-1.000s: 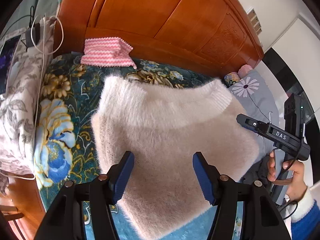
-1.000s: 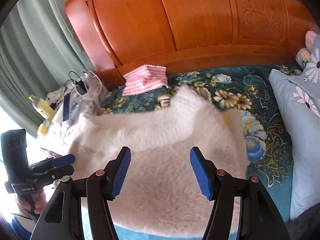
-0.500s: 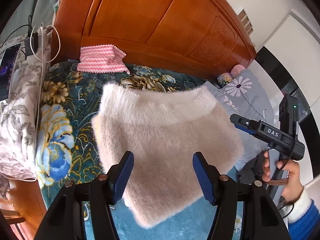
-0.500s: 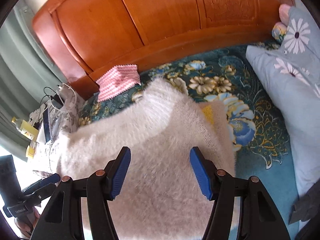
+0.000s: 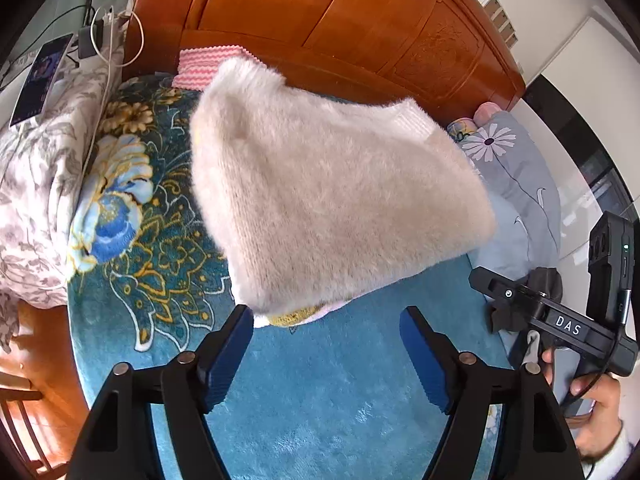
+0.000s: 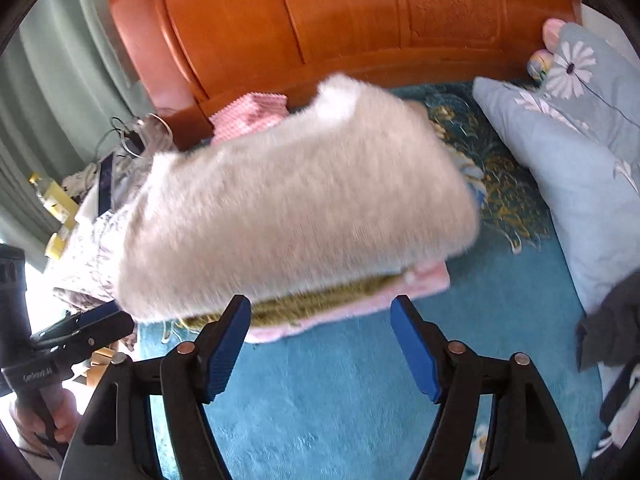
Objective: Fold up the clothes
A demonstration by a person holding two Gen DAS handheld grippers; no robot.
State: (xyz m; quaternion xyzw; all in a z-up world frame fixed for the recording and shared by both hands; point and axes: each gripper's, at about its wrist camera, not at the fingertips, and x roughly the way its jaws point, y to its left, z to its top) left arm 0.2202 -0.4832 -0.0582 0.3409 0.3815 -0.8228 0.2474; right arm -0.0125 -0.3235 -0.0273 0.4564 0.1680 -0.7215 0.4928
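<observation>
A folded fluffy cream sweater lies on top of a stack on the blue floral blanket; it also shows in the right wrist view. Under it are a yellow-green knit and a pink garment. My left gripper is open and empty, just in front of the stack. My right gripper is open and empty, also just in front of the stack. The right gripper also appears in the left wrist view.
A wooden headboard stands behind the bed. A pink-striped folded cloth lies by it. A floral quilt with a phone and cables lies at left. Grey flower-print pillows and a dark garment lie at right.
Both grippers have pulled back from the sweater. It filled the space between the fingers before; now it lies beyond the fingertips, and the garments under it show.
</observation>
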